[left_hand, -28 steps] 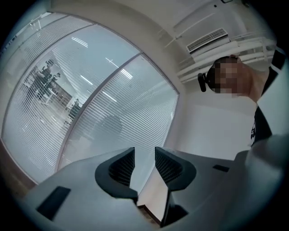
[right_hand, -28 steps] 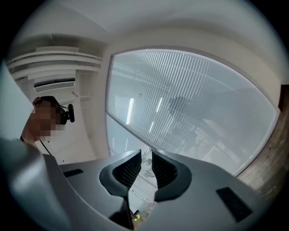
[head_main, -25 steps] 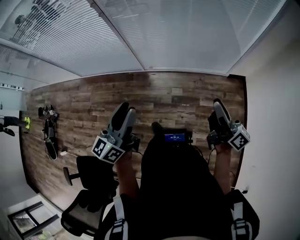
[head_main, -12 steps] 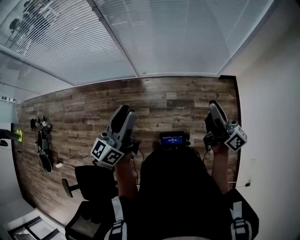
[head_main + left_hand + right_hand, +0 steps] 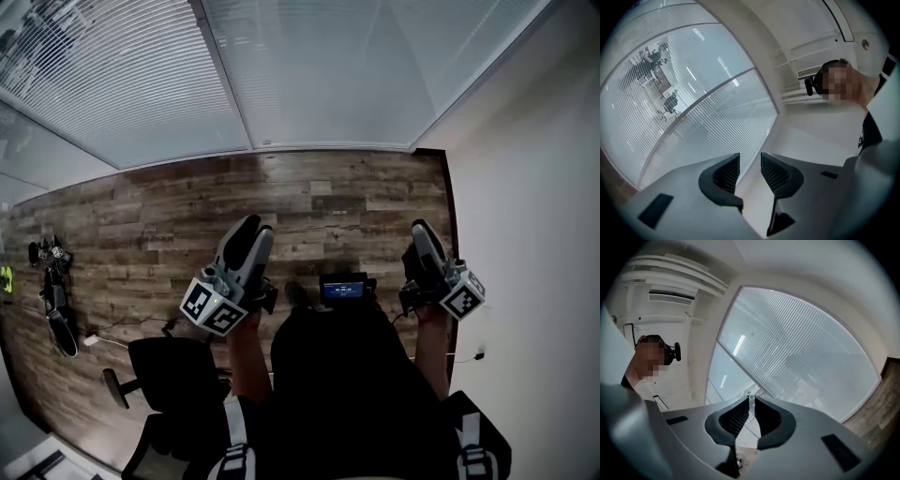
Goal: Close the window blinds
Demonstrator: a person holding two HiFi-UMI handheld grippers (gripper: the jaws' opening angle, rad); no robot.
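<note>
In the head view the left tool (image 5: pixel 251 231) and the right tool (image 5: pixel 418 234) are held out side by side, well apart from each other. Both point toward the window blinds (image 5: pixel 319 75), which lie well beyond their tips across a strip of wooden floor (image 5: pixel 309 192). The blinds are white with fine horizontal slats, and a slanting frame bar divides them into panels. The panel ahead of the right tool looks flat and milky. The panel beyond the left tool (image 5: pixel 112 84) shows darker gaps between its slats. A black office chair (image 5: pixel 173 375) sits behind and below the left tool, and a white wall (image 5: pixel 525 234) runs along the outer side of the right tool. In the left gripper view the left tool (image 5: pixel 750 161) has its jaws clearly apart and holds nothing; only slats and pale wall show in the gap. The blinds (image 5: pixel 693 108) fill the space ahead and to its left, and the farther panel is open enough to show dim furniture through it. In the right gripper view the right tool (image 5: pixel 751 401) has its jaws only a narrow slit apart and grips nothing. The blinds (image 5: pixel 801 352) spread ahead of and above it, evenly striped and pale, out of its reach.
</note>
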